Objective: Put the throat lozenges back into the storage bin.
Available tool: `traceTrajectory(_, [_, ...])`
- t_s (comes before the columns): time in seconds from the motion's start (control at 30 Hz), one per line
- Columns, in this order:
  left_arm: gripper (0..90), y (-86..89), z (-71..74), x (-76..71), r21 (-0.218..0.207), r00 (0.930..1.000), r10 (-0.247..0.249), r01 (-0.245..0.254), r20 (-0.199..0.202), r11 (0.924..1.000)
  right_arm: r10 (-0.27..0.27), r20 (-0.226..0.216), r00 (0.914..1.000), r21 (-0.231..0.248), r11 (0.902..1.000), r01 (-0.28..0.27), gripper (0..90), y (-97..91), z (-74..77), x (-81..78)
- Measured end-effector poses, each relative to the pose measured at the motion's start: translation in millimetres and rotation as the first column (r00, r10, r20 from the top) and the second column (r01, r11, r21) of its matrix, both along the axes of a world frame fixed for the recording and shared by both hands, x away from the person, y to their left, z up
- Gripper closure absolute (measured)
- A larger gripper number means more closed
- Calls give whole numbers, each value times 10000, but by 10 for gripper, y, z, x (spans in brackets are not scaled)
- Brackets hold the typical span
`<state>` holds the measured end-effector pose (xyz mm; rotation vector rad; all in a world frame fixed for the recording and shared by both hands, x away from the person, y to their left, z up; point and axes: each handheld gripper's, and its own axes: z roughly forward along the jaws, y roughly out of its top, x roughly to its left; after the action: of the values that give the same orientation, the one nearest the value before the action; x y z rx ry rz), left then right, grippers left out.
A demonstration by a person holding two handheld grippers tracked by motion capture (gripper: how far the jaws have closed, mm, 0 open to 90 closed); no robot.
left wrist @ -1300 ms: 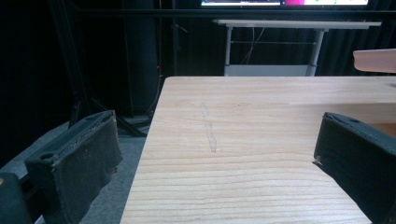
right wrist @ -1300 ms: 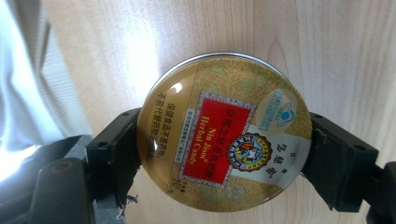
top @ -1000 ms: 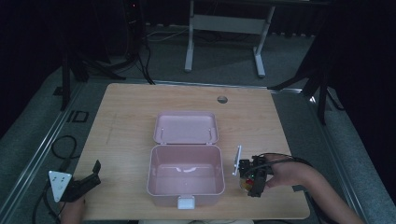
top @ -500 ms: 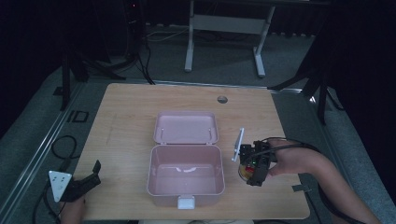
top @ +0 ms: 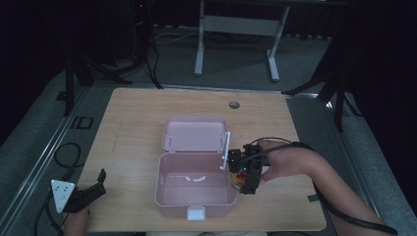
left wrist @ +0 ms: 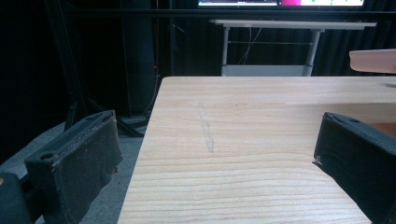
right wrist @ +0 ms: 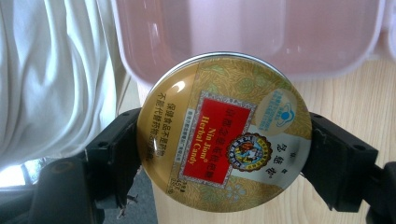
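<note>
wooden table | one pink box, lid up | right tongs grasping one candy tin | left tongs released

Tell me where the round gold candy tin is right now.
The round gold candy tin sits clamped in the right gripper, at the right edge of the open pink plastic box in the high view.

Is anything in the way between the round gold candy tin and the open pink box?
Nothing visible is. The right gripper holds the round gold candy tin beside the open pink plastic box, near its right wall. The box lid lies folded back, and the box inside looks empty.
</note>
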<state>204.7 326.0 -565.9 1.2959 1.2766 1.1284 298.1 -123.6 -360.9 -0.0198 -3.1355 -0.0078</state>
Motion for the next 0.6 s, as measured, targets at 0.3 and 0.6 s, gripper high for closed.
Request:
traceTrajectory(0.3, [9,1,0,0,4,10000,-22,22,-1,10000,497,2,9988,225,9985,-497,202,304,17,-3])
traceTrajectory(0.6, [9,5,0,1,-21,10000,-53,53,6,10000,678,-137,9976,65,9977,-677,202,490,-188,76])
